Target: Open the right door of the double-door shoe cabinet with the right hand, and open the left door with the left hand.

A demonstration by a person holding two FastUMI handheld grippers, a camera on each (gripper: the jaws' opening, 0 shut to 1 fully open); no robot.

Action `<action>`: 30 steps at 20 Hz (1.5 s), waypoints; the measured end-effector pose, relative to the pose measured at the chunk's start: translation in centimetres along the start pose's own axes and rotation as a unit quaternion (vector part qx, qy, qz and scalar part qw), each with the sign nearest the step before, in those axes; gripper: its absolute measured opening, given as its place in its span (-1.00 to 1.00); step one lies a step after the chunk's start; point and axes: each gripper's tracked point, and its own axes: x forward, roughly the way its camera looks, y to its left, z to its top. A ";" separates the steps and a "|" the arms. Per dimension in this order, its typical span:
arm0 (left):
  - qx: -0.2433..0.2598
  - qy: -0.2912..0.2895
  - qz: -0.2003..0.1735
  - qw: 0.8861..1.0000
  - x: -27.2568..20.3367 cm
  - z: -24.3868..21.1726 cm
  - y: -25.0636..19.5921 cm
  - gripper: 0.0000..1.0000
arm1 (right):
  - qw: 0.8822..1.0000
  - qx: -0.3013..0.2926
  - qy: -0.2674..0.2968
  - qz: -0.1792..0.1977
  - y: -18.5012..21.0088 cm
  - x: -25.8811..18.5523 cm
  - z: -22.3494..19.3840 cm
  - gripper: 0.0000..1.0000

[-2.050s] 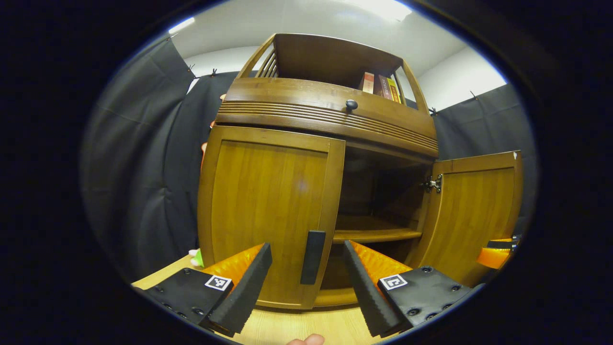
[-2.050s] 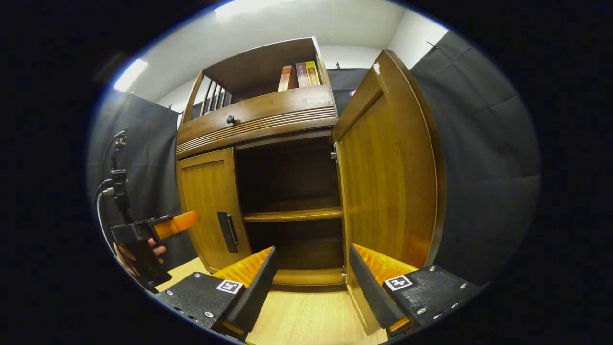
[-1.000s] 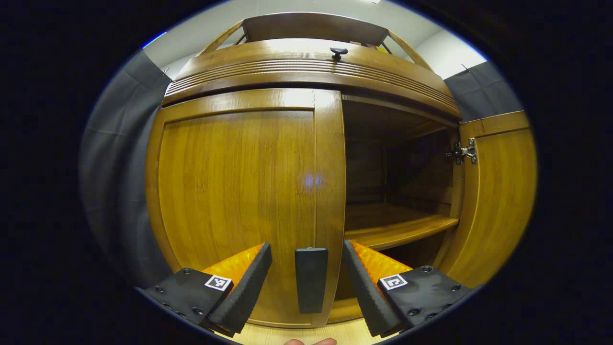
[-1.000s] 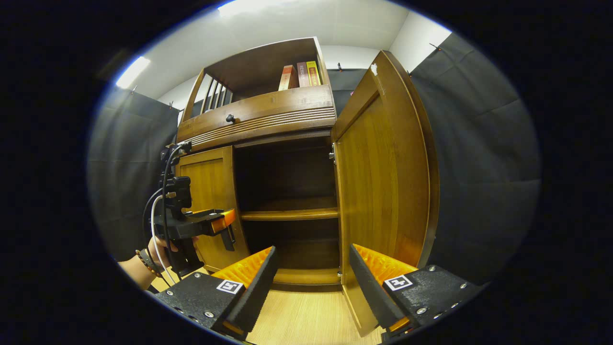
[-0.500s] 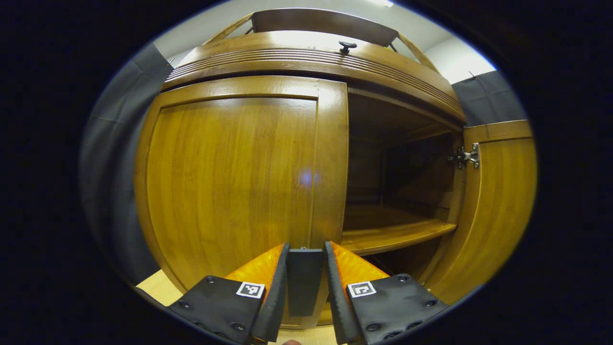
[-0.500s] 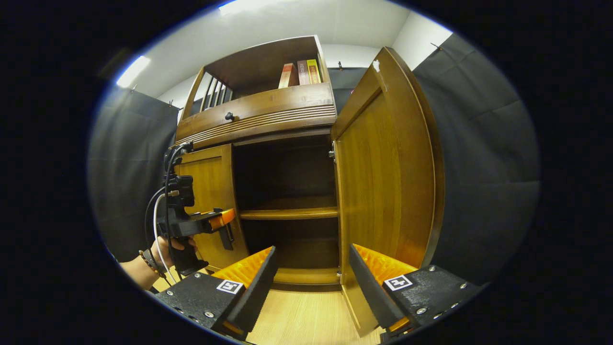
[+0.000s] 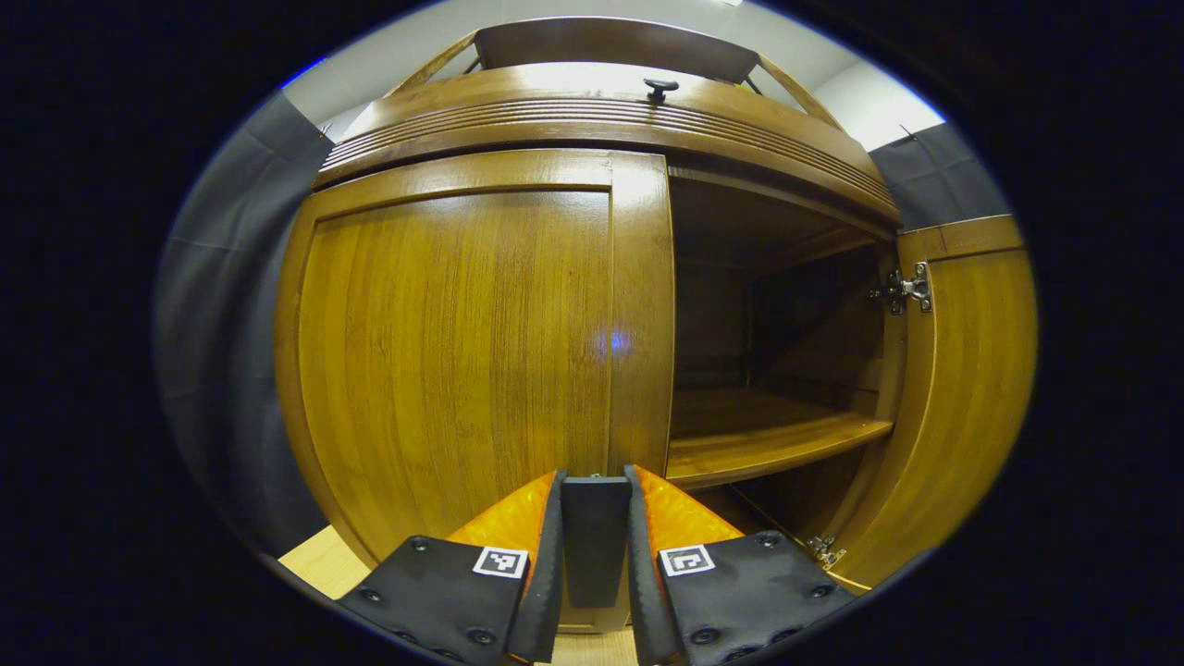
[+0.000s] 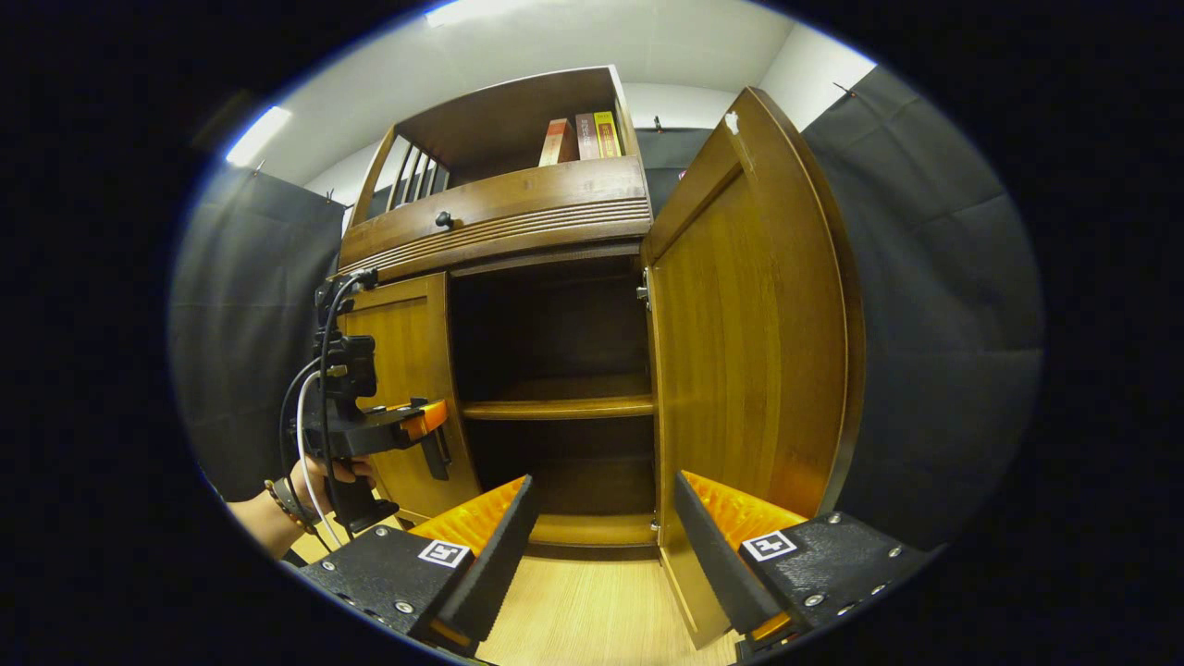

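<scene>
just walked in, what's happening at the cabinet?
A person is opening a double-door shoe cabinet with a gripper in each hand. The right door already stands wide open, and the right gripper hangs open in front of it, holding nothing. The left gripper is clamped on the dark handle of the left door, which looks shut. Pulling that door open is what remains.

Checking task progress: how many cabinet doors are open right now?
1. The right door is swung wide open, showing the shelf. The left door is closed against the frame, with the left gripper shut on its handle.
</scene>
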 end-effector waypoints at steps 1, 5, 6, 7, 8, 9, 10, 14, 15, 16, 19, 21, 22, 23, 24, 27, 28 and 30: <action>0.005 0.000 0.001 1.000 -0.5 0.0 0.0 -0.26 | 1.000 -0.005 0.000 -0.002 0.0 -0.1 0.0 0.83; 0.007 0.004 -0.001 1.000 -2.3 0.0 0.2 -0.23 | 1.000 -0.009 0.002 -0.001 0.2 0.2 0.0 1.00; 0.010 0.000 -0.004 1.000 -2.9 0.0 0.3 -0.24 | 1.000 -0.007 0.002 0.002 0.4 0.2 -0.2 0.83; 0.012 -0.005 -0.008 1.000 -3.5 0.1 0.3 -0.26 | 1.000 -0.006 0.002 0.006 0.7 0.3 -0.2 0.84; 0.015 -0.009 -0.011 1.000 -4.3 0.1 0.4 -0.26 | 1.000 -0.007 0.002 0.008 1.0 0.5 -0.3 0.83; 0.019 -0.010 -0.015 1.000 -4.9 0.1 0.4 -0.24 | 1.000 -0.010 0.003 0.009 1.2 0.6 -0.3 0.83; 0.024 -0.009 -0.018 1.000 -5.6 0.2 0.5 -0.23 | 1.000 -0.014 0.004 0.012 1.4 0.7 -0.4 0.83; 0.024 -0.004 -0.019 1.000 -8.2 0.3 1.4 -0.22 | 1.000 -0.022 0.007 0.020 2.2 1.0 -0.8 0.83; 0.024 -0.003 -0.018 1.000 -8.9 0.2 1.5 -0.22 | 0.999 -0.022 0.006 0.023 2.5 1.2 -0.8 0.84; 0.024 -0.002 -0.016 1.000 -9.4 0.2 1.7 -0.22 | 0.999 -0.022 0.006 0.025 2.6 1.2 -0.9 0.83; 0.022 -0.003 -0.012 1.000 -11.1 0.4 2.5 -0.22 | 0.999 -0.023 0.007 0.027 3.0 1.4 -1.1 0.83; 0.019 -0.002 -0.012 1.000 -12.3 0.4 2.9 -0.22 | 0.999 -0.022 0.006 0.029 3.3 1.4 -1.0 0.83; 0.018 0.000 -0.012 1.000 -13.0 0.4 3.4 -0.22 | 0.999 -0.020 0.006 0.029 3.6 1.5 -1.0 0.83; 0.018 0.001 -0.012 1.000 -13.9 0.4 3.8 -0.22 | 1.000 -0.017 0.004 0.026 3.6 1.5 -1.1 0.83; 0.012 0.001 -0.007 1.000 -14.6 0.4 4.3 -0.22 | 1.000 -0.014 0.000 0.021 3.6 1.6 -1.0 0.83; 0.015 0.000 0.011 1.000 -17.1 0.2 6.0 -0.22 | 1.000 -0.014 -0.010 0.003 3.8 1.8 -1.2 0.83; 0.020 -0.001 0.018 1.000 -18.0 0.3 6.8 -0.23 | 1.000 -0.016 -0.009 0.002 3.9 1.8 -1.3 0.83; 0.014 0.007 0.031 0.999 -19.6 0.6 8.4 -0.22 | 1.000 -0.016 -0.002 0.006 4.5 1.9 -1.7 0.83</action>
